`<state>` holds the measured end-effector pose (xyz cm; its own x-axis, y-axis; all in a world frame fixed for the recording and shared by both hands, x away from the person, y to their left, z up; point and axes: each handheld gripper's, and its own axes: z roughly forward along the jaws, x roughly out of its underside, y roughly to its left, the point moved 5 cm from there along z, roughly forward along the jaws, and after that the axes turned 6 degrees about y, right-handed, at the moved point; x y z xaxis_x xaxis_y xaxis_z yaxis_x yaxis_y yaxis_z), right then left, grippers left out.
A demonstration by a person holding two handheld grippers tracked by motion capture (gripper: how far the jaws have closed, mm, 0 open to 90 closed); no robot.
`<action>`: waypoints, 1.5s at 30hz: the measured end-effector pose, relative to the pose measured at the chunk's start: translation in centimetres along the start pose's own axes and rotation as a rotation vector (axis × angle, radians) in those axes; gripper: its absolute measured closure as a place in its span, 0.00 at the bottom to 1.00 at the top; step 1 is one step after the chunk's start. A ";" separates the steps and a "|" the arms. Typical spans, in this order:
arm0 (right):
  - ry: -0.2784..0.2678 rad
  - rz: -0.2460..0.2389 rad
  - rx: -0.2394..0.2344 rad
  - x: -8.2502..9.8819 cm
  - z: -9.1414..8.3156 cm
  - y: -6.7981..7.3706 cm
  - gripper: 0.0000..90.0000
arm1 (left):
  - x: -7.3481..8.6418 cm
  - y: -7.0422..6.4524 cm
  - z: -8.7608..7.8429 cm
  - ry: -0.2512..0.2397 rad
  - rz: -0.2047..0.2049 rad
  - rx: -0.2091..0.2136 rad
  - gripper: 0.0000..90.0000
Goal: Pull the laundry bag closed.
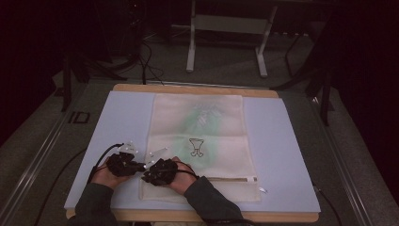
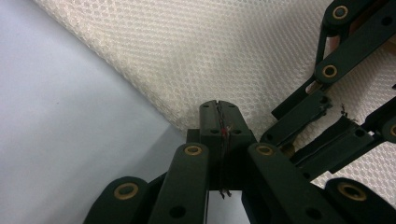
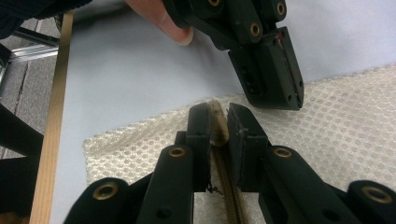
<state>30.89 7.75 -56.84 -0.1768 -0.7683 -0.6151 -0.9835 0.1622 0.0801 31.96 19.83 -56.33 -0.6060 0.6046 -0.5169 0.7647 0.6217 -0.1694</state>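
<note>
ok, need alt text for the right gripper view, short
The right gripper has its jaws closed on the zipper edge of a white mesh bag lying on a pale blue mat. The left gripper sits shut just beyond, at the bag's edge.

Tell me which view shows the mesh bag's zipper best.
The right gripper view: the zipper runs up between the right gripper, whose jaws pinch the mesh bag at the zipper's end. The high view shows the zipper as a thin line near the bag's front edge. The left gripper view shows mesh beside the shut left gripper.
</note>
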 end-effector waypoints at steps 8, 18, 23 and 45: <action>0.004 -0.015 0.013 0.0 0.0 0.1 0.91 | 0.2 -0.3 -0.2 0.026 -0.003 -0.002 1.00; 0.020 -0.059 0.040 0.2 -0.2 0.2 0.91 | 0.1 -0.3 -0.1 0.046 0.009 -0.008 1.00; 0.027 -0.063 0.043 0.4 -0.5 0.2 0.91 | 0.1 -0.3 -0.1 0.047 0.012 -0.011 1.00; 0.084 -0.114 0.094 1.5 -1.6 0.2 0.91 | 0.2 -0.4 -0.1 0.035 -0.037 0.033 1.00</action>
<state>30.33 5.61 -56.46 -0.0710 -0.8333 -0.5483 -0.9902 0.1252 -0.0622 31.52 19.75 -56.26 -0.6408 0.5988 -0.4804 0.7481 0.6276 -0.2155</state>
